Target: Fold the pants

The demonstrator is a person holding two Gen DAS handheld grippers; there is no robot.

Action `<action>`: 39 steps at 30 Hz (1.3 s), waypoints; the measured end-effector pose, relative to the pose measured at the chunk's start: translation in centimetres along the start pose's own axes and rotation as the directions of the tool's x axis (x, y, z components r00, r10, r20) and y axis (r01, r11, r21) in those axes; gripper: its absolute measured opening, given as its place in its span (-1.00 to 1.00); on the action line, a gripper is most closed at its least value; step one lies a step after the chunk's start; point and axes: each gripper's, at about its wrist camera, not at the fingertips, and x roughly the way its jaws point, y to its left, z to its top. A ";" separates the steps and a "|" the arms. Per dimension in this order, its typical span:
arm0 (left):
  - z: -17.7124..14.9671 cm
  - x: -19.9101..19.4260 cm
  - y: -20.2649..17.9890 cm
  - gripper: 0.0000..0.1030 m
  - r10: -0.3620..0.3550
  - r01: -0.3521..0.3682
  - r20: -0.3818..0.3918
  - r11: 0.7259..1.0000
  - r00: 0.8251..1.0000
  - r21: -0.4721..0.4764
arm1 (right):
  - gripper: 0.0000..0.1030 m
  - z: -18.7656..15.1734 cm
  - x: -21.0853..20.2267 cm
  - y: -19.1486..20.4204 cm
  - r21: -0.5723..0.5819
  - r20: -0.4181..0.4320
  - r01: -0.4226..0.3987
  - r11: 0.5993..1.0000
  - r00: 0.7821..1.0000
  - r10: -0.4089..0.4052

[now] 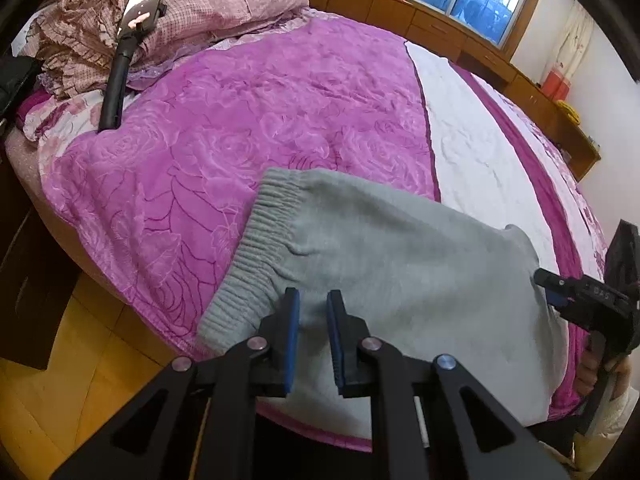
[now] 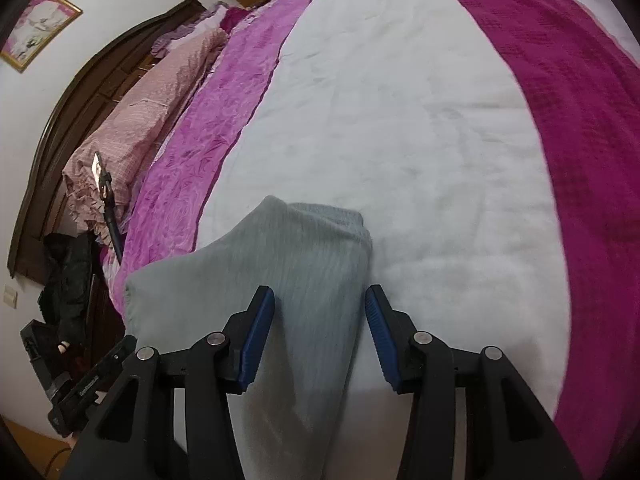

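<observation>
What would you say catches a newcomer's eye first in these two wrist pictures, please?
The grey knitted pants with a ribbed waistband lie at the near edge of the bed, across a bright purple rose-patterned blanket and a white sheet. The left hand-held gripper hovers narrowly parted over the pants near the waistband, while the right hand-held gripper stands open around the other end. A phone on a black stand leans by the pink pillows.

The near part of the grey pants (image 1: 392,248) is covered by the left gripper (image 1: 313,312), so whether cloth is pinched between its pads cannot be told. In the right wrist view the pants (image 2: 288,280) are smeared by motion blur and cut off at the bottom edge. The person's hand (image 1: 592,372) is largely hidden behind the right gripper (image 1: 560,292).
</observation>
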 end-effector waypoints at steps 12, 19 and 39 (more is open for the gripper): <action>-1.3 -2.2 -2.5 -0.47 -0.001 0.004 -0.023 0.996 1.000 0.089 | -0.10 -5.6 -4.1 1.6 -0.067 -0.057 0.030 0.997 0.998 -0.034; -2.5 0.6 -2.6 -0.46 0.030 -0.020 -0.102 0.995 0.994 0.095 | 0.03 -7.2 -1.2 1.6 -0.085 -0.101 0.053 0.995 0.993 -0.062; -3.1 0.8 -3.1 -0.24 0.027 -0.016 -0.075 0.990 0.997 0.144 | 0.18 -8.2 -0.3 2.6 -0.102 -0.100 -0.001 0.995 0.995 -0.010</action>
